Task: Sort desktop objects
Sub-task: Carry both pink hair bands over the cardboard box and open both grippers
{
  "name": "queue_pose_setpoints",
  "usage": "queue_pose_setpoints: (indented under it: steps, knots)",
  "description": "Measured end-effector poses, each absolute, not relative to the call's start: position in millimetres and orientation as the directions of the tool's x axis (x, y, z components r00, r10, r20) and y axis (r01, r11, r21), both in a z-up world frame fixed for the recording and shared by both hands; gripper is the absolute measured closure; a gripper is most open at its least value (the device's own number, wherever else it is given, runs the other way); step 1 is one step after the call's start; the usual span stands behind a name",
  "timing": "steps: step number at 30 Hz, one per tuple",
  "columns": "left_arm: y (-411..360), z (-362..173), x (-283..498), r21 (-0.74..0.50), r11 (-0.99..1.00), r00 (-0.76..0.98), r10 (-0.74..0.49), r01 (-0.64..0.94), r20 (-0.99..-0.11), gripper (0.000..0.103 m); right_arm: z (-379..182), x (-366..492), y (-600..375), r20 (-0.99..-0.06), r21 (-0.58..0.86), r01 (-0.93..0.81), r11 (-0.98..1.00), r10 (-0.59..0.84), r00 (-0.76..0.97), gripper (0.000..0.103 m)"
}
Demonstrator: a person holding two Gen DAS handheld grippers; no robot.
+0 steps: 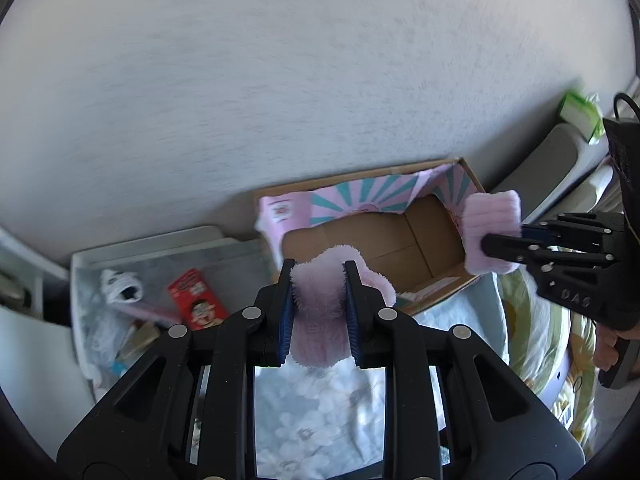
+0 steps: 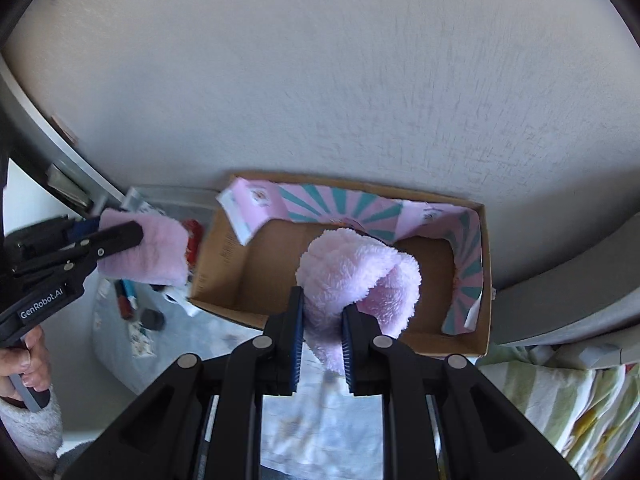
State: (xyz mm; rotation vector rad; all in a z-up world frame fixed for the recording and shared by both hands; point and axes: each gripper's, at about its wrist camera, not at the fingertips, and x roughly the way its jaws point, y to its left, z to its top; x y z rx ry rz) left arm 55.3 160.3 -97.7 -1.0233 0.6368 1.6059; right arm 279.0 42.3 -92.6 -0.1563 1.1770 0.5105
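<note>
a pink fluffy cloth [image 2: 356,276] is clamped in the right gripper [image 2: 322,336], directly above the open cardboard box [image 2: 484,272]. a second cloth [image 1: 320,300] is clamped in the left gripper [image 1: 320,312], short of the box.

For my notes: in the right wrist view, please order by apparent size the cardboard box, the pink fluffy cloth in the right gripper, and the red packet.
1. cardboard box
2. pink fluffy cloth, enlarged by nearness to the camera
3. red packet, mostly hidden

A pale textured wall [image 1: 304,72] fills the upper half of both views. At right of the left-wrist view, a green-and-white packet [image 1: 580,112] lies on a grey surface [image 1: 556,160]. Along the bottom, floral light-blue fabric [image 1: 320,408]; at lower right, green-and-yellow striped fabric [image 2: 560,396]. At upper left of the right-wrist view, a grey frame edge [image 2: 48,136].
</note>
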Motion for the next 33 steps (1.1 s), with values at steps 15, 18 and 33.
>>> queue_pose_setpoints:
  steps: [15,18,33]
  knots:
    - [245,-170,67,-0.095,-0.314,-0.01,0.316,-0.945,-0.949,0.083,-176,346,33,-0.971,0.133,-0.485,0.864,0.212,0.11,0.087]
    - [247,-180,67,-0.089,-0.325,-0.012,0.297,-0.942,-0.955,0.083,-182,349,32,-0.974,0.134,-0.485,0.864,0.206,0.098,0.087]
    - [249,-176,62,-0.064,-0.338,-0.039,0.289,-0.939,-0.957,0.065,-183,355,33,-0.978,0.126,-0.491,0.862,0.192,0.086,0.087]
